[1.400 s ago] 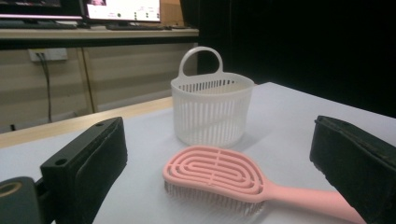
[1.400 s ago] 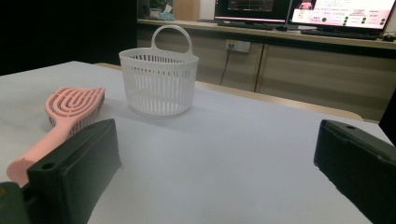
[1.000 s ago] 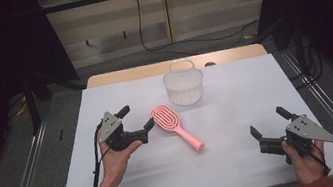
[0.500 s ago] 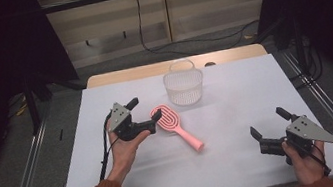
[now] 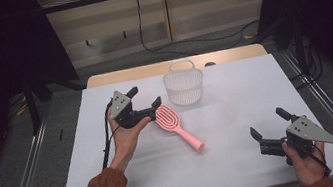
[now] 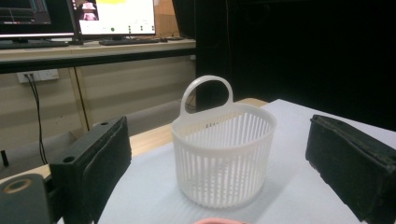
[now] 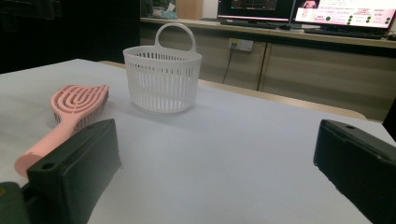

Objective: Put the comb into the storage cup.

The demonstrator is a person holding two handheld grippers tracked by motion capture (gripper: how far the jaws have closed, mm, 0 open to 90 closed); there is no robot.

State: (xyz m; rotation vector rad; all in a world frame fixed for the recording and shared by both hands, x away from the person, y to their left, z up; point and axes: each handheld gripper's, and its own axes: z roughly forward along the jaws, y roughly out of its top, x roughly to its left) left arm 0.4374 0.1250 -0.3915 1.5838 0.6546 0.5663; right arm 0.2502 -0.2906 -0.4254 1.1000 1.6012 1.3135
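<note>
A pink hairbrush (image 5: 178, 127) lies flat near the middle of the white table (image 5: 236, 97), head toward the far left. In the right gripper view the hairbrush (image 7: 77, 109) is ahead on the left. A white slatted basket (image 5: 184, 86) with a loop handle stands upright behind it. My left gripper (image 5: 144, 97) is open just left of the brush head, one jaw nearly touching it. In the left gripper view the basket (image 6: 224, 154) sits between the wide-apart jaws, farther off, with a pink brush edge (image 6: 219, 221) at the bottom. My right gripper (image 5: 268, 123) rests open and empty near the front right.
The table's far edge shows a strip of bare wood (image 5: 151, 70). Metal rails (image 5: 30, 171) run along both sides of the table. Monitors (image 7: 345, 11) stand on a bench beyond. The table's right half between basket and right gripper is bare white surface.
My left gripper has moved forward and right, from the table's left side up to the brush head. The right gripper, brush and basket have stayed put.
</note>
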